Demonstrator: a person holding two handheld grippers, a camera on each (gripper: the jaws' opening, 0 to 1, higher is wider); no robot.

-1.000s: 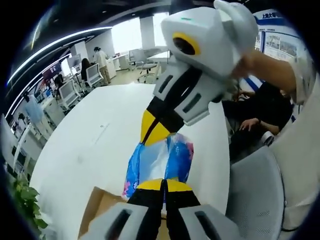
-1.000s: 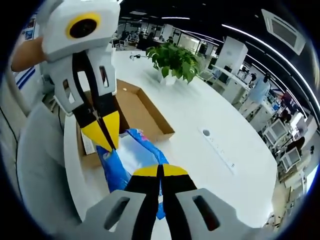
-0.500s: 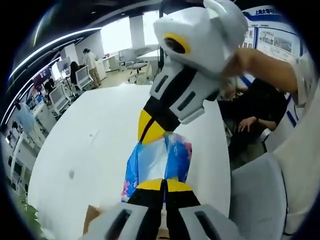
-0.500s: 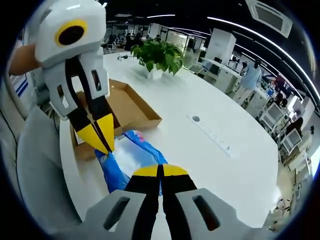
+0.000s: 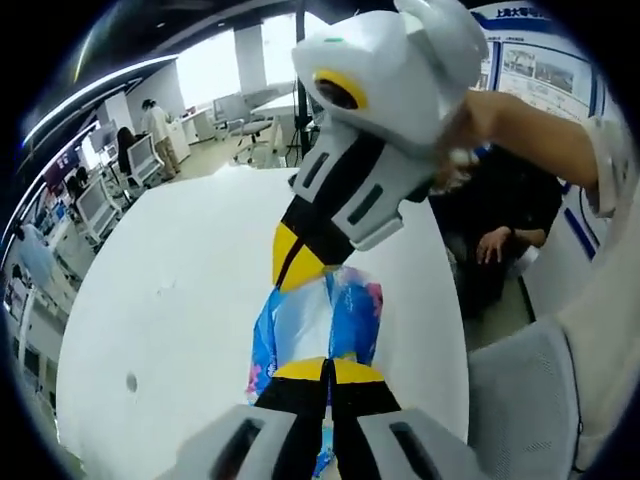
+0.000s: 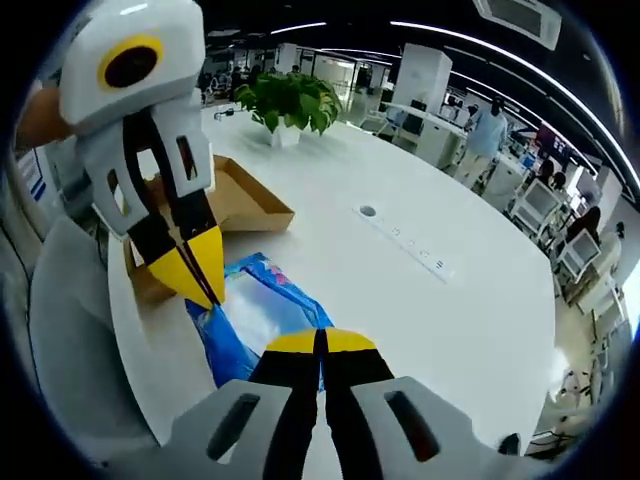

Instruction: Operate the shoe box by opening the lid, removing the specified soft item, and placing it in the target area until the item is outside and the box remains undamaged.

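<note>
Soft glossy blue plastic pack [image 5: 316, 322], pinched by left gripper [image 5: 327, 366] and right gripper [image 6: 322, 340], flat cardboard box [image 6: 240, 200] behind.

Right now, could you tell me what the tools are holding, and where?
Both tools, left and right, are shut on opposite ends of the blue plastic packet.

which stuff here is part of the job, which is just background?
Job:
- blue soft pack, gripped at both ends
- left gripper
- right gripper
- cardboard box, open, behind the pack
- white table

Background:
- potted plant
- grey chair
- seated person
- power strip in the tabletop
</note>
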